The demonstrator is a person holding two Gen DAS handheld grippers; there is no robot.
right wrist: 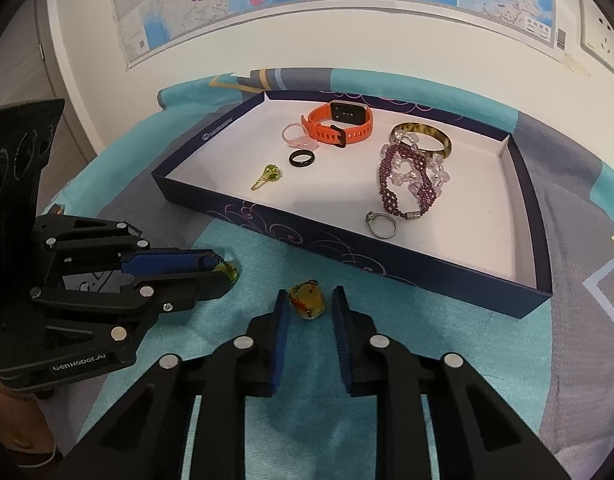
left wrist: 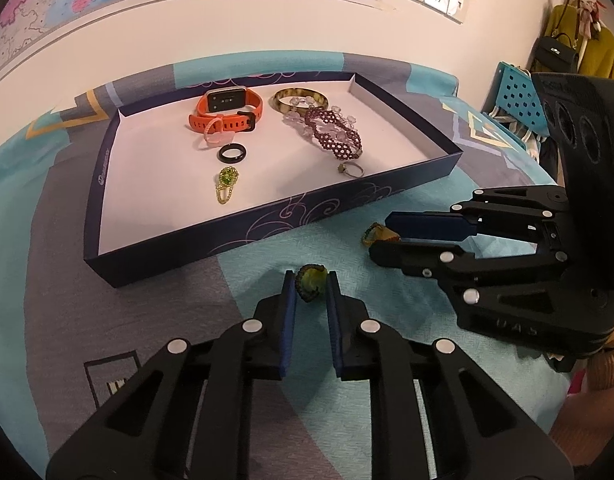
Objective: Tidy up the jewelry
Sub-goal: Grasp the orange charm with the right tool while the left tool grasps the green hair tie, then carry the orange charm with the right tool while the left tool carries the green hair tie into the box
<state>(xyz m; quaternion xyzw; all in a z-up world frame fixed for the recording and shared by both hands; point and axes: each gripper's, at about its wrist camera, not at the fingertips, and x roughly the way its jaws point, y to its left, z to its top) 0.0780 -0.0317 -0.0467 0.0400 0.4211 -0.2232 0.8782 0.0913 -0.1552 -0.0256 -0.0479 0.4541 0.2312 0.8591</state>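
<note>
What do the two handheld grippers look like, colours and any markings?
Both the left gripper and the right gripper are matte black, with cut-out linkage bars joined by round silver pivots. Each finger carries a flat blue pad. The left body shows white "GenRobot.AI" lettering and three round recesses. A brown knit sleeve shows behind the right one.

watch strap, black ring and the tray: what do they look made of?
Watch strap: matte orange rubber or silicone, judging by the punched holes and soft bend. Black ring: glossy and smooth with a bright glint, perhaps ceramic, stone or glass; can't tell which. Tray: likely printed cardboard, with thin folded walls, a navy swirl print and a plain white inside.
</note>
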